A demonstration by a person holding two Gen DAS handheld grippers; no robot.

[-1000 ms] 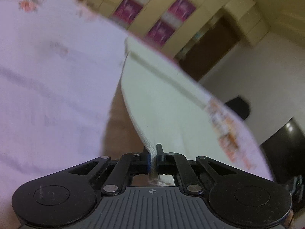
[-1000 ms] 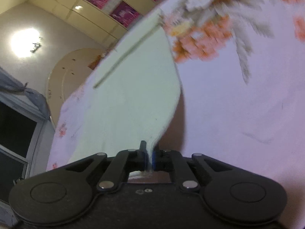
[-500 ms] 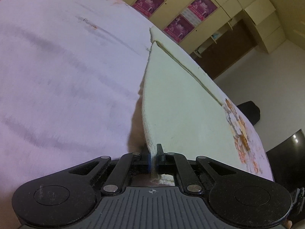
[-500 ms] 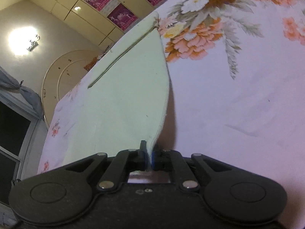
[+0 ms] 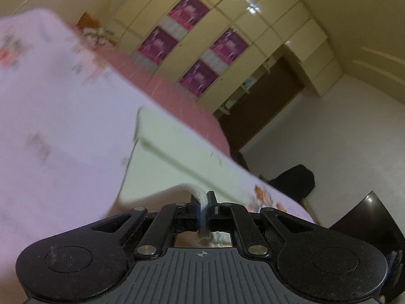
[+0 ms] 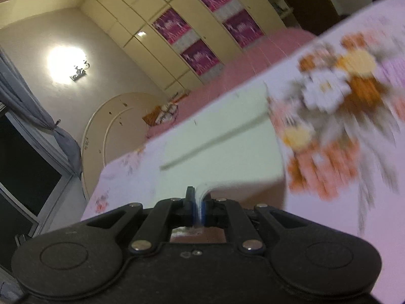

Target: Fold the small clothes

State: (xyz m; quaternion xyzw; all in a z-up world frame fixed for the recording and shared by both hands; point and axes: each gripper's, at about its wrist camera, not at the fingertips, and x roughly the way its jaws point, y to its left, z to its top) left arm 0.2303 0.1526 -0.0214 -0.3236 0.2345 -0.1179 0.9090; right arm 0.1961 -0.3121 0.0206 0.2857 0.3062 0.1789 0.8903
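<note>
Your left gripper (image 5: 202, 210) is clamped on a corner of the pale cloth (image 5: 162, 167); the pinched hem bunches between the pads. Your right gripper (image 6: 198, 209) is likewise closed on another corner of the cloth (image 6: 222, 152). The near edge curls up off the floral bedsheet (image 6: 341, 116), hiding what lies beneath. Motion blur smears the sheet and cloth seam. Purple posters (image 5: 188, 12) on the wardrobe carry no readable writing. The bed's far edge lies just beyond the cloth.
</note>
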